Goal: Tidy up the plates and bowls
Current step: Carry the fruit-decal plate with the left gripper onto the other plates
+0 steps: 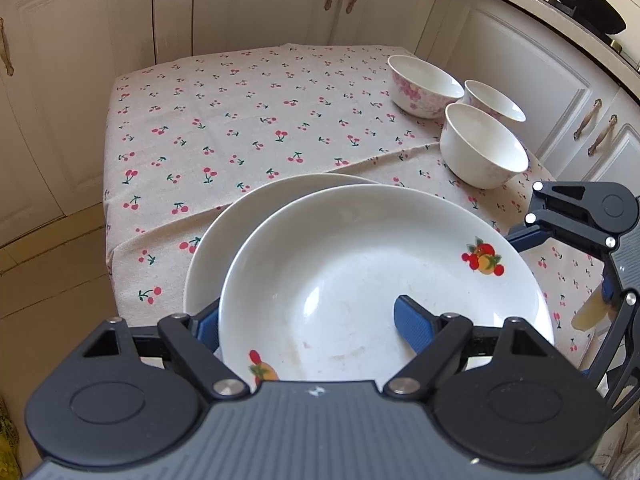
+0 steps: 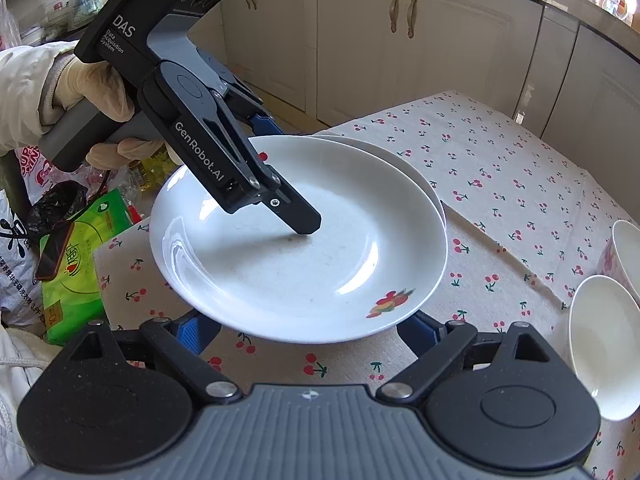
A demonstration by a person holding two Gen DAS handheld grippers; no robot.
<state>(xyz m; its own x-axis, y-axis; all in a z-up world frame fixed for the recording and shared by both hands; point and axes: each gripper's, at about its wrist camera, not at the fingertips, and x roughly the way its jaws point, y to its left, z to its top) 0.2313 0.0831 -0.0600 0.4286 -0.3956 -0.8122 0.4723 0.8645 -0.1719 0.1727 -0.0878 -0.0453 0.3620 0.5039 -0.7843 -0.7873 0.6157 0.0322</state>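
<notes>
Left gripper [image 2: 280,200] clamps the top plate's [image 2: 300,240] left rim (second plate [image 2: 416,168] peeking beyond). Right gripper [image 2: 308,332] gapes empty at its near edge.

Left tool [image 1: 308,322] partly closed, angled downward (right tool [image 2: 308,330] spread wide).

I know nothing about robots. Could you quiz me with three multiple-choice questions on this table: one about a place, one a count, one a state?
1. Where does the fruit-print plate sit?
A. on another plate
B. inside a bowl
C. on the floor

2. How many bowls are there?
A. one
B. three
C. five

3. How do the bowls stand?
A. upside down
B. stacked
C. upright and empty

Answers:
1 A: a second white rim shows from beneath it.
2 B: three separate rims show.
3 C: their open mouths face up with nothing inside.
</notes>
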